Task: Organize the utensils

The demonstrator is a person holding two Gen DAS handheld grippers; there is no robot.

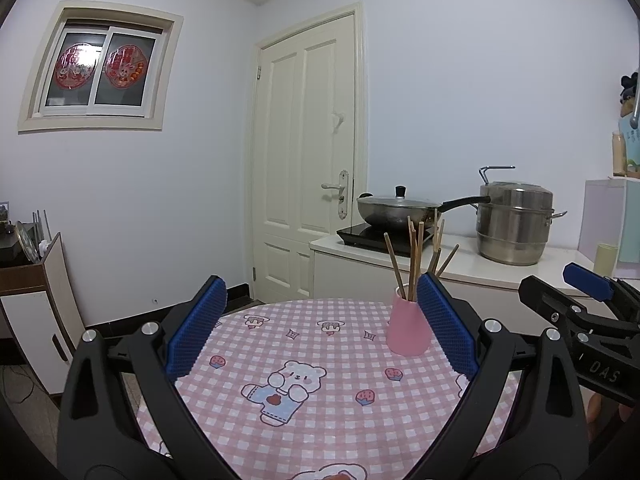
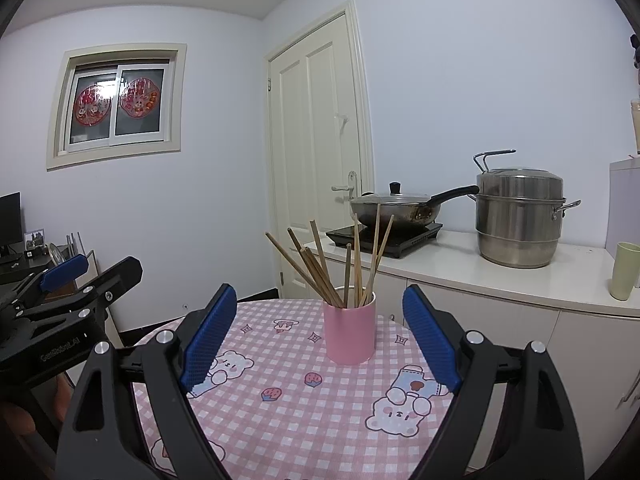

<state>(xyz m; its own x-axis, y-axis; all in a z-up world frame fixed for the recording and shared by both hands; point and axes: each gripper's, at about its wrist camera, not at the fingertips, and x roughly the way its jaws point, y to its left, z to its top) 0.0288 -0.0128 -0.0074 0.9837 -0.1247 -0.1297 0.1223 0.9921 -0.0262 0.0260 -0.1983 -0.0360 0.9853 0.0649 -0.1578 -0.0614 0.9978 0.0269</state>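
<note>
A pink cup [image 2: 350, 332] stands upright on the round table with the pink checked cloth [image 2: 280, 400]. Several wooden chopsticks [image 2: 340, 264] stand in it, fanned out. In the left wrist view the cup [image 1: 408, 330] sits at the right, partly behind my right finger, with the chopsticks [image 1: 414, 258] above it. My left gripper [image 1: 320, 324] is open and empty above the table. My right gripper [image 2: 320, 336] is open and empty, with the cup straight ahead between its fingers but farther off. Each gripper shows at the edge of the other's view.
A white counter [image 2: 500, 272] behind the table holds an induction hob with a lidded wok [image 2: 396, 206], a steel steamer pot [image 2: 520, 216] and a pale green cup [image 2: 624, 270]. A cream door [image 2: 316, 152] is behind. A cabinet [image 1: 36, 300] stands at the left.
</note>
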